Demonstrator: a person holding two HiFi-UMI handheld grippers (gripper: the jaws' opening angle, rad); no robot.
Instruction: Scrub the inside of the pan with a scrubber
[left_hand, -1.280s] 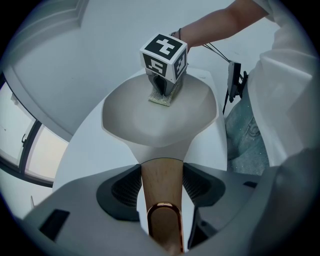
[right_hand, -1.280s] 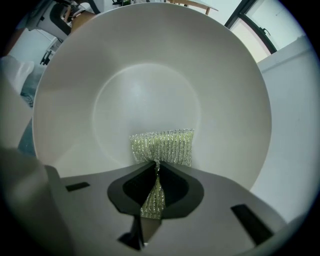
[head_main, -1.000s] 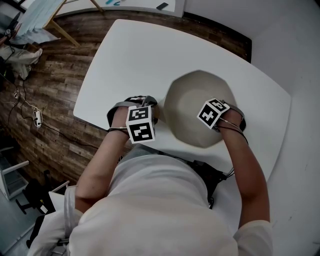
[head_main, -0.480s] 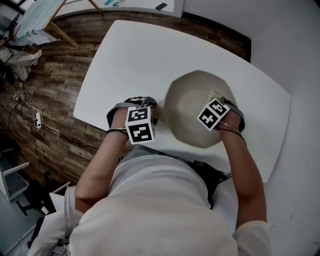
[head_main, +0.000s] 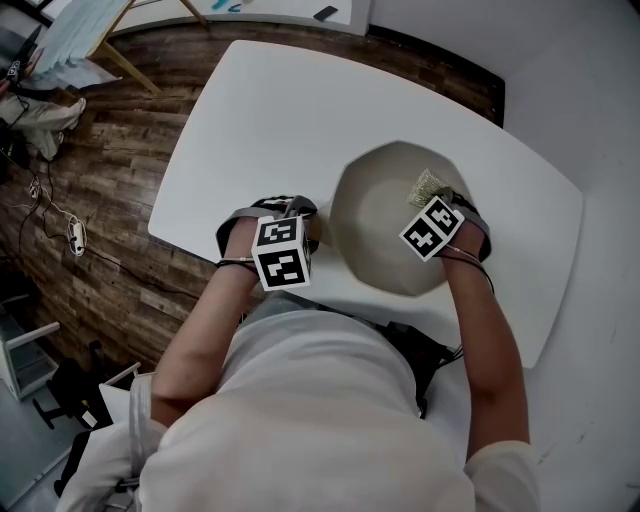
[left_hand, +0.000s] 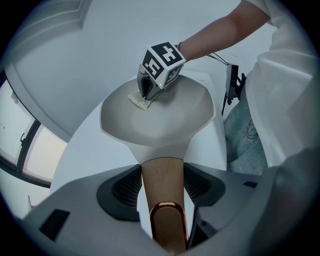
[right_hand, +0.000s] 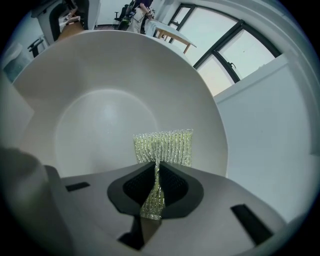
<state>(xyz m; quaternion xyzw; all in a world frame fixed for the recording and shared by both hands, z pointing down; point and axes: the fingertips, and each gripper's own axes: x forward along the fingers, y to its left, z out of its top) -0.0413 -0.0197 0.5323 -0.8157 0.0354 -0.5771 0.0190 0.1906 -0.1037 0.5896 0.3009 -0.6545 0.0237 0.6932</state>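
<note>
A cream-white pan (head_main: 385, 215) sits on the white table (head_main: 280, 110). Its wooden handle (left_hand: 161, 189) points toward the person, and my left gripper (head_main: 285, 212) is shut on it. My right gripper (head_main: 432, 205) is shut on a glittery yellow-green scrubber (right_hand: 162, 149), held against the pan's inner wall (right_hand: 110, 120) on its right side. The left gripper view shows the same scrubber (left_hand: 140, 100) under the right gripper (left_hand: 149, 95) at the pan's (left_hand: 155, 117) far rim. The pan's inside looks plain and clean.
The table's left edge (head_main: 175, 180) drops to a wooden floor (head_main: 90, 200) with cables. A white wall (head_main: 590, 120) lies to the right. The person's torso (head_main: 310, 410) is close to the table's near edge. Windows (right_hand: 225, 50) show beyond the pan.
My right gripper has moved with the scrubber from the pan's near right side outward toward the far right rim. The left gripper and the pan have stayed still.
</note>
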